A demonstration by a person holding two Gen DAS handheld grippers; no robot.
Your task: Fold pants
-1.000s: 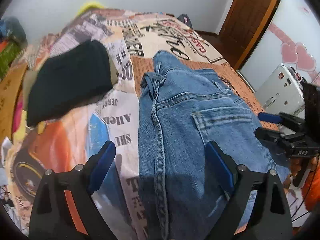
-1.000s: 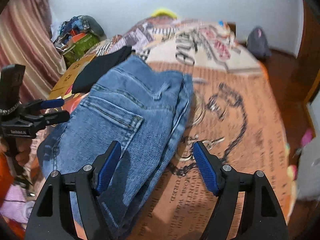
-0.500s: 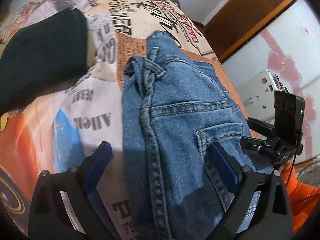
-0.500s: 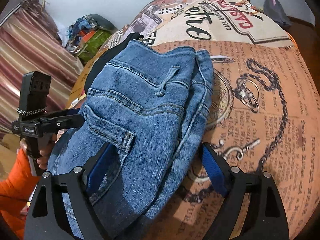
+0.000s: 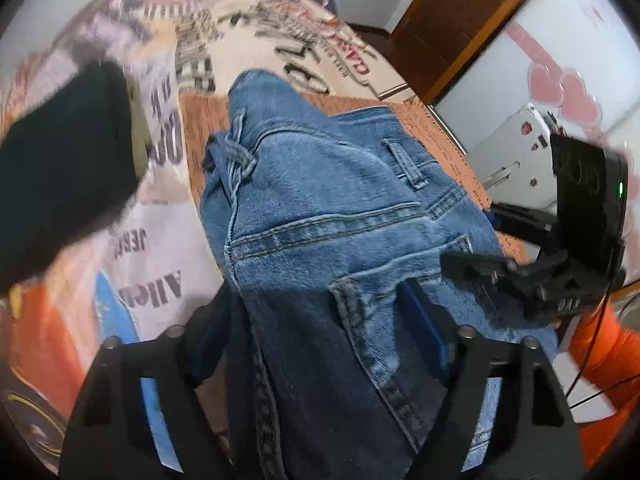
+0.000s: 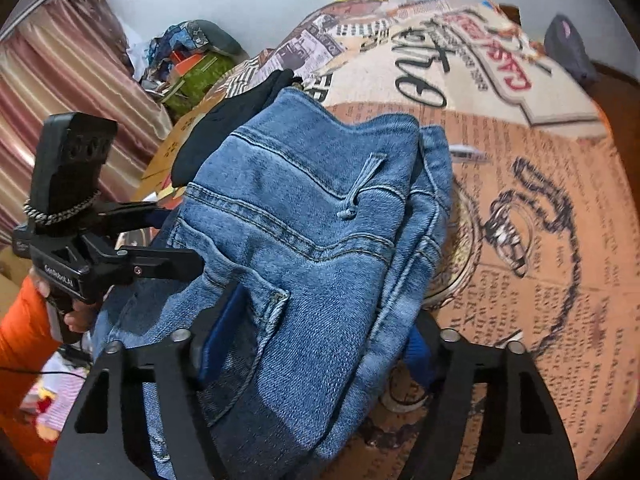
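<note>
Blue jeans (image 5: 320,216) lie folded lengthwise on the printed bedspread (image 5: 248,40), back pocket and belt loops up, waist toward the far end. My left gripper (image 5: 320,320) straddles the jeans' left seam edge with its jaws wide, denim bunched between its blue pads (image 5: 424,320). My right gripper (image 6: 316,328) straddles the opposite folded edge of the jeans (image 6: 312,208), jaws wide, denim between them. Each gripper shows from the side in the other's view: the right one (image 5: 500,252) and the left one (image 6: 168,240). The jeans' legs are hidden below both views.
A folded black garment (image 5: 60,168) lies on the bed left of the jeans, also seen in the right wrist view (image 6: 240,120). A clutter pile (image 6: 188,60) and curtain (image 6: 60,92) stand beyond it. A white appliance (image 5: 516,148) and wooden door (image 5: 460,20) are at right.
Both grippers have moved forward onto the jeans, so denim now sits between their open jaws. The cloth has bunched and risen slightly at both edges.
</note>
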